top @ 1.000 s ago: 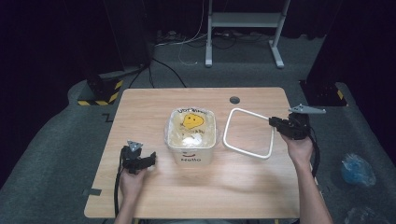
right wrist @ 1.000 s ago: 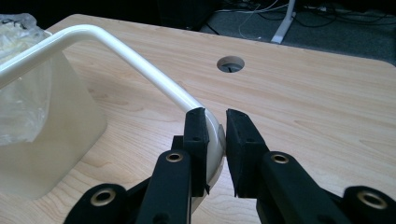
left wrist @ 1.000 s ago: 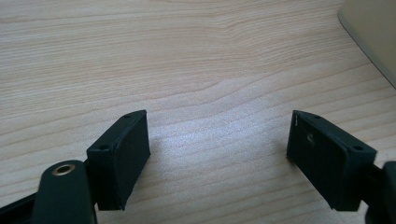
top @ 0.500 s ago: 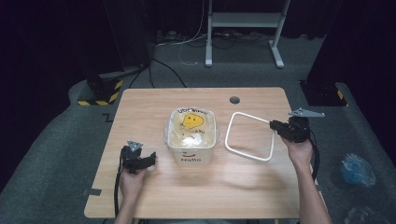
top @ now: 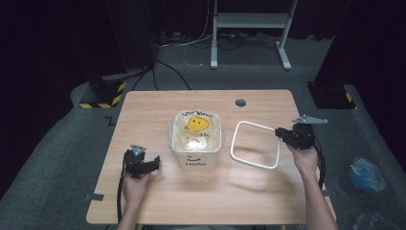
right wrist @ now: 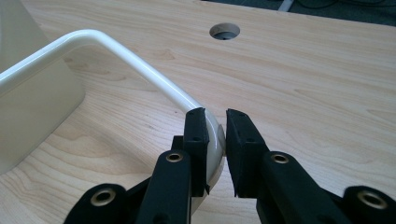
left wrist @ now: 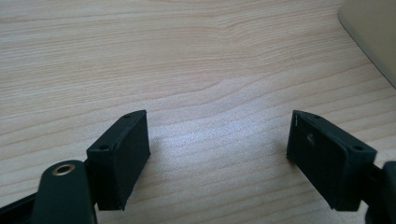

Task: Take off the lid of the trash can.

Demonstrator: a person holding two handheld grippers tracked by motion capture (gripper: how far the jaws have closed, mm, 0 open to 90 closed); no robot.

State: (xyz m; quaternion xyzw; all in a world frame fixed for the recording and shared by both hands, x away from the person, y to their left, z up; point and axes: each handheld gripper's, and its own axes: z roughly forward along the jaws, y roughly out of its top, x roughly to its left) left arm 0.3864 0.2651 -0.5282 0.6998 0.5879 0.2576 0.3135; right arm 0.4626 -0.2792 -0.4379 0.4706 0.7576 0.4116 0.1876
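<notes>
A cream square tub (top: 196,154) marked "Hello" stands mid-table with a yellow smiley bag (top: 197,124) inside. Right of it, a white rounded-square frame (top: 233,143) hangs slightly above the wood and casts a shadow. My right gripper (top: 280,133) is shut on its right edge. In the right gripper view the frame's rim (right wrist: 140,60) runs between the jaws of the right gripper (right wrist: 215,119), with the tub's wall (right wrist: 28,107) at the left. My left gripper (top: 151,164) rests open on the table, left of the tub. Bare wood lies between the jaws of the left gripper (left wrist: 219,121), and the tub's corner (left wrist: 373,32) sits far right.
The wooden table (top: 158,115) has a round cable hole (top: 240,102) near its far edge, also ahead in the right gripper view (right wrist: 224,31). On the floor are a black-and-yellow striped base (top: 103,93), a white stand (top: 249,28) and a blue bag (top: 366,175).
My right gripper has drawn the white frame a little toward the person's side of the table. The left gripper and the tub have stayed put.
</notes>
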